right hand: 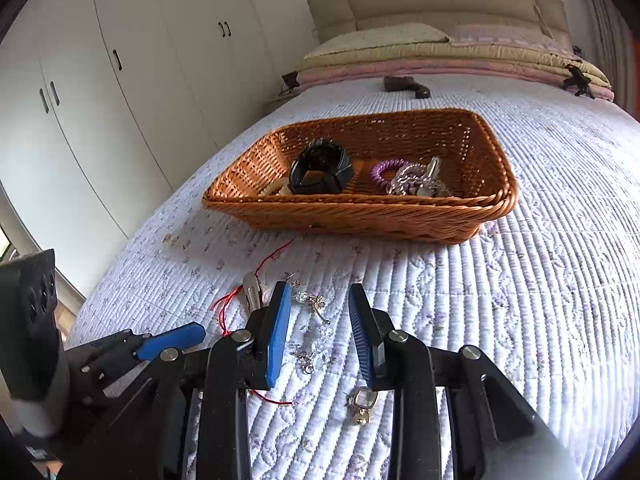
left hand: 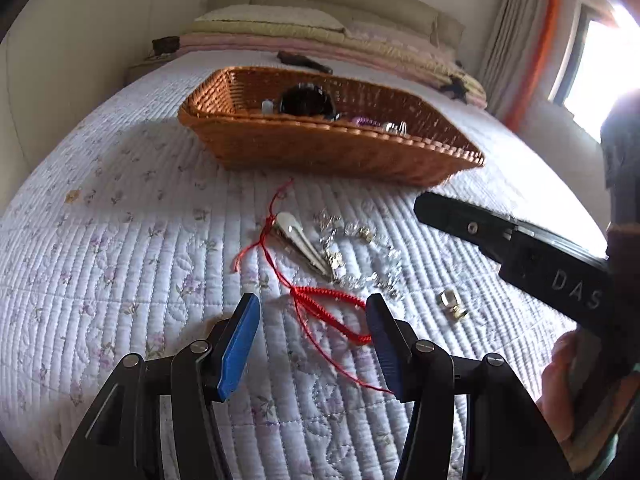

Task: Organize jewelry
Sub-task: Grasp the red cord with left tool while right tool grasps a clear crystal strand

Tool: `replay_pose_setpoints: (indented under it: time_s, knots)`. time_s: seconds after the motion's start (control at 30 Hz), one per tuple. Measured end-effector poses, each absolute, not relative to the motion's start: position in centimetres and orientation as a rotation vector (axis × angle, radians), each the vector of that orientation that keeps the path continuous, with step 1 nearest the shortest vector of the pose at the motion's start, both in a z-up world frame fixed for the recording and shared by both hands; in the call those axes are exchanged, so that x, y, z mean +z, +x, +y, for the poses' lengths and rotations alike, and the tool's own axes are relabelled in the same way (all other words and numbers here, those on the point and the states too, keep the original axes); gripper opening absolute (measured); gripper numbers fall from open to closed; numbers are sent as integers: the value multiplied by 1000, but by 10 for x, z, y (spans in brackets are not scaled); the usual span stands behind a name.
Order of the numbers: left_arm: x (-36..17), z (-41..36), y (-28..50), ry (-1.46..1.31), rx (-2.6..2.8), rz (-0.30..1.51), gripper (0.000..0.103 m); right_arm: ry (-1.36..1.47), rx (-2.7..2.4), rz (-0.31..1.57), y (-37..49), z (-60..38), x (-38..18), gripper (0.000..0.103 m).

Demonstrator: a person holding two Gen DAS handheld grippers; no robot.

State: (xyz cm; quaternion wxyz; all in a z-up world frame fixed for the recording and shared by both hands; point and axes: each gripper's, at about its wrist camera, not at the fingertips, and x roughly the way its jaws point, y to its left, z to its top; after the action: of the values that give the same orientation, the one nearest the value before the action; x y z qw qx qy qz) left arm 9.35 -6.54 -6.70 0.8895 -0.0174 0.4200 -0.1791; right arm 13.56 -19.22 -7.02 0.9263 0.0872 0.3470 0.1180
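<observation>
On the quilted bed lie a red cord bracelet (left hand: 328, 308), a silver hair clip (left hand: 302, 240), a crystal chain (left hand: 360, 256) and a small gold piece (left hand: 452, 304). My left gripper (left hand: 312, 300) stands open just above the red cord, which runs between its blue pads without touching them. My right gripper (right hand: 319, 287) is open over the crystal chain (right hand: 312, 300), with the gold piece (right hand: 362, 400) under its right finger. Behind them a wicker basket (right hand: 360, 204) holds a black bracelet (right hand: 320, 168), a purple coil band (right hand: 386, 170) and silver pieces (right hand: 416, 184).
Folded blankets and pillows (right hand: 400, 44) lie at the bed's head, with a dark object (right hand: 404, 85) in front of them. White wardrobes (right hand: 120, 80) line the left side and a bright window (left hand: 600, 64) is at the right. A hand (left hand: 560, 380) holds the right gripper.
</observation>
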Motion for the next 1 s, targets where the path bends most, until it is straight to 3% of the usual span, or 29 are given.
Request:
replay_pose_setpoints:
  time_s: [0.07,0.2,0.27,0.5,0.87,1.0]
  knots:
    - [-70,-65,94,-22,-368,882,53,172,245,724,138,-189,-73,34]
    - [-71,-63,92,49,-340,896,31,143,246,767,143,-182,-81,34]
    - [-69,-54,91,63,-343,906,25,135,245,786,146,-180,-86,34]
    - [-65,-19,92,20,-386,922,25,113,238,818,151,-176,-99,34]
    - [-68,-33,86,70,-379,904,25,13,213,852,156,-157,-108,34]
    - [-69,-35,85,80,-378,896,24,-45,188,857,156,-147,-110,14]
